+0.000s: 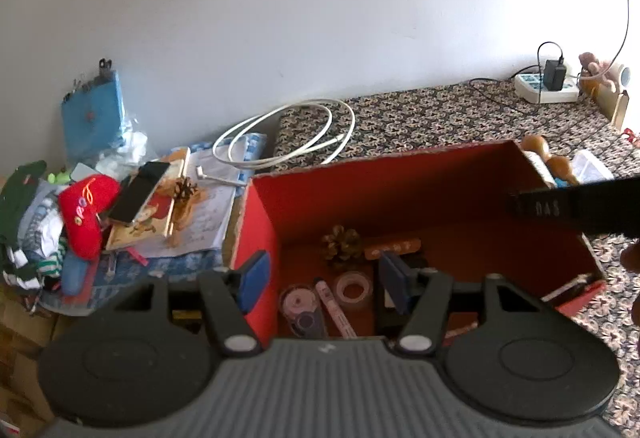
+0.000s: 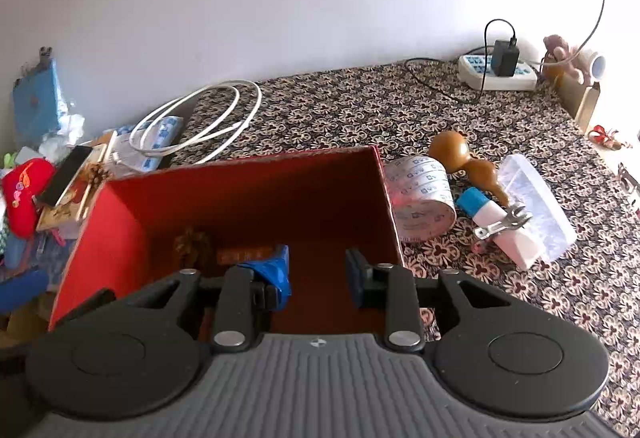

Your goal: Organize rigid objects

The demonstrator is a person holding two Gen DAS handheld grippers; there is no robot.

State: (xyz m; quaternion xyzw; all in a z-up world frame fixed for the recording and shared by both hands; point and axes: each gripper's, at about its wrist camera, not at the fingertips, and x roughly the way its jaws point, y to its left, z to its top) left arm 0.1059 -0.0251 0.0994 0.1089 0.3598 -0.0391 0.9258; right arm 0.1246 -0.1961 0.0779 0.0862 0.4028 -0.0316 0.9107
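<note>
Hovering over the open red cardboard box (image 1: 420, 194), the left gripper (image 1: 320, 276) has its blue-padded jaws standing well apart with nothing between them, and below it on the box floor lie a brown pine cone (image 1: 342, 244), a clear tape ring (image 1: 354, 288), a round correction-tape dispenser (image 1: 298, 308) and a pink pen (image 1: 334, 308). The right gripper (image 2: 318, 272) is likewise empty, its jaws parted by a narrower gap above the same box (image 2: 248, 190). Well right of it, on the floral cloth (image 2: 360, 106), rest a wide printed tape roll (image 2: 424, 198), a brown wooden gourd (image 2: 464, 158), a white glue stick with a blue cap (image 2: 496, 228), a small metal wrench (image 2: 504, 222) and a clear plastic case (image 2: 536, 206).
</note>
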